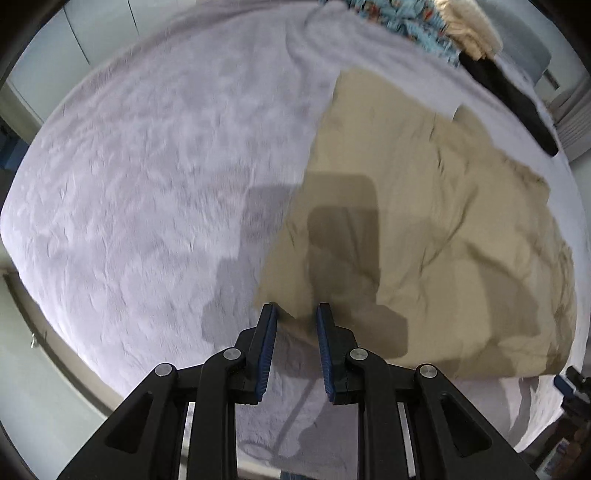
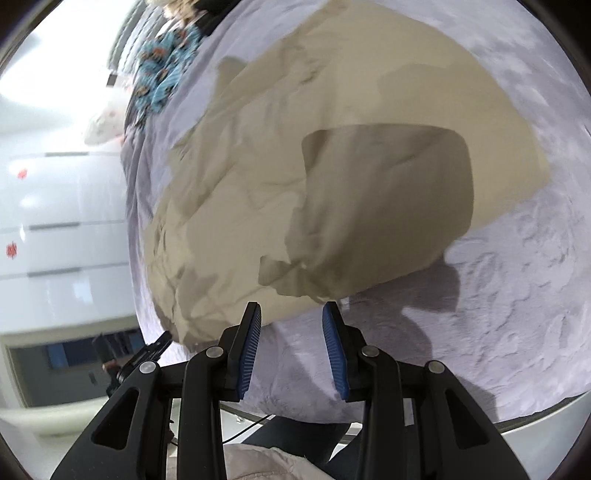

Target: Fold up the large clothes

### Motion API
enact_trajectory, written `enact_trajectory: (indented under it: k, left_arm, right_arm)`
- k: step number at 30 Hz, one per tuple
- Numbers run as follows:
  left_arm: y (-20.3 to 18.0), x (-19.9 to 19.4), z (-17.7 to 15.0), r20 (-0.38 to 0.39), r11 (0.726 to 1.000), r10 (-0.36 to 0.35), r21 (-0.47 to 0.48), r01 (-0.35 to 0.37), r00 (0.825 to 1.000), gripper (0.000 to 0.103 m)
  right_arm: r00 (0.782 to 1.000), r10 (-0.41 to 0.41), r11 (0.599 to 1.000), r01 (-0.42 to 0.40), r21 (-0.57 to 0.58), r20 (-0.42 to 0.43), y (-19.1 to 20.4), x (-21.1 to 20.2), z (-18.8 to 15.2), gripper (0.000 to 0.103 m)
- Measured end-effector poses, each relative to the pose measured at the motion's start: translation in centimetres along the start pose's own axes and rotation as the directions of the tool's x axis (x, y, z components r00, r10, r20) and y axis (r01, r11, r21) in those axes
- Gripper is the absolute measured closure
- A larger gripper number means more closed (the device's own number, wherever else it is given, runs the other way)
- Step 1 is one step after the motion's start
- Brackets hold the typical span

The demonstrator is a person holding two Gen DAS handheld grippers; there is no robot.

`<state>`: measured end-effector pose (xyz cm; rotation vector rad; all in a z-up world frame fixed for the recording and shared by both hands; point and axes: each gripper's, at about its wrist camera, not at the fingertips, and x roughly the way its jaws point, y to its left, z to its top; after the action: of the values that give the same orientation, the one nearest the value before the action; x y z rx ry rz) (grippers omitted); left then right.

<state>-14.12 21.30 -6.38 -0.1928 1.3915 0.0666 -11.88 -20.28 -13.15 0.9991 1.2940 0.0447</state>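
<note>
A large beige garment [image 1: 417, 236] lies spread and wrinkled on a lilac fleece-covered bed [image 1: 147, 177]. My left gripper [image 1: 296, 310] is open, its blue-padded jaws straddling the garment's near left corner without closing on it. In the right wrist view the same garment [image 2: 314, 177] fills the middle, with a fold lying over itself. My right gripper [image 2: 291, 312] is open and empty, just above the garment's near edge, over the bed cover [image 2: 498, 277].
A blue patterned cloth [image 1: 402, 22], a cream garment [image 1: 465, 29] and a black item [image 1: 517, 107] lie at the bed's far right. The blue patterned cloth [image 2: 162, 62] also shows in the right view. White drawers [image 2: 55, 221] stand left of the bed.
</note>
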Motion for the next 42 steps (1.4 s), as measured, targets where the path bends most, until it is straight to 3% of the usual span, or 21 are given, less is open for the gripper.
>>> enact_trajectory:
  k: [1,6,12,14,16,17,23,27,28,29,30,31,39,41,42]
  left_arm:
    - [-0.1,-0.2,-0.2,-0.004,1.000,0.006,0.001,-0.006,1.000,0.080]
    - [-0.7,-2.3,-1.0,0.018,1.000,0.017,0.001,-0.017,1.000,0.080]
    - [-1.7,-5.3,-1.6,0.033,0.999,0.025,0.024,-0.026,0.999,0.080]
    - [-1.9,-5.7,-1.3,0.031,0.999,0.022,0.036,-0.023,0.999,0.080]
    - [-2.2,-6.0,-0.7,0.029,0.998,0.022,0.054,-0.024,0.999,0.080]
    - [-2.4,-6.1,-0.3,0.032,0.997,0.025,0.068,-0.027,0.999,0.080]
    - [-3.0,-5.6,2.3,0.035,0.985,0.021,0.173,-0.027,0.999,0.080]
    - [-3.3,-4.9,3.8,0.023,0.976,0.008,0.219,-0.013,1.000,0.080]
    - [-3.5,-4.5,4.3,0.008,0.971,0.002,0.238,-0.004,1.000,0.068]
    - [-3.7,-4.3,4.4,0.000,0.969,0.000,0.249,0.000,1.000,0.030]
    - [-3.8,-4.2,4.6,0.005,0.967,0.000,0.254,-0.002,1.000,0.014]
    - [-3.9,-4.2,4.8,0.024,0.966,-0.002,0.257,-0.004,1.000,0.005]
    - [-4.7,-2.1,5.9,-0.007,0.950,-0.006,0.311,0.008,1.000,0.005]
    - [-4.5,-1.7,6.2,-0.004,0.951,-0.007,0.308,0.008,1.000,0.005]
    - [-4.4,-1.6,6.4,-0.005,0.952,-0.009,0.307,0.011,1.000,0.005]
  right_arm:
    - [1.000,-0.004,1.000,0.004,-0.018,-0.003,-0.3,-0.9,-1.4,0.064]
    - [0.999,-0.035,0.992,0.031,-0.124,-0.024,2.3,-0.4,-0.9,0.064]
    - [0.997,-0.047,0.987,0.036,-0.156,-0.063,3.8,1.0,-0.5,0.063]
    - [0.996,-0.069,0.985,0.058,-0.165,-0.064,4.6,1.4,-0.5,0.058]
    - [0.996,-0.072,0.983,0.062,-0.171,-0.051,5.0,1.3,-0.5,0.042]
    - [0.997,-0.072,0.983,0.064,-0.173,-0.038,5.5,1.4,-0.4,0.040]
    - [0.996,-0.091,0.987,0.091,-0.131,0.001,6.9,3.3,0.1,0.037]
    - [0.994,-0.112,0.985,0.112,-0.129,0.004,8.7,4.7,-0.2,0.026]
    - [0.993,-0.118,0.985,0.118,-0.128,0.009,9.0,4.8,-0.2,0.026]
    - [0.992,-0.123,0.985,0.123,-0.124,0.012,9.2,4.9,-0.3,0.026]
    - [0.992,-0.129,0.985,0.130,-0.115,0.014,9.5,5.2,-0.4,0.026]
    - [0.991,-0.133,0.985,0.133,-0.110,0.012,9.6,5.3,-0.4,0.026]
    - [0.981,-0.194,0.978,0.192,-0.076,-0.019,9.8,7.4,-1.5,0.025]
    - [0.981,-0.195,0.978,0.193,-0.078,-0.021,10.0,7.6,-1.6,0.021]
    - [0.981,-0.192,0.979,0.189,-0.081,-0.026,10.1,7.9,-1.7,0.014]
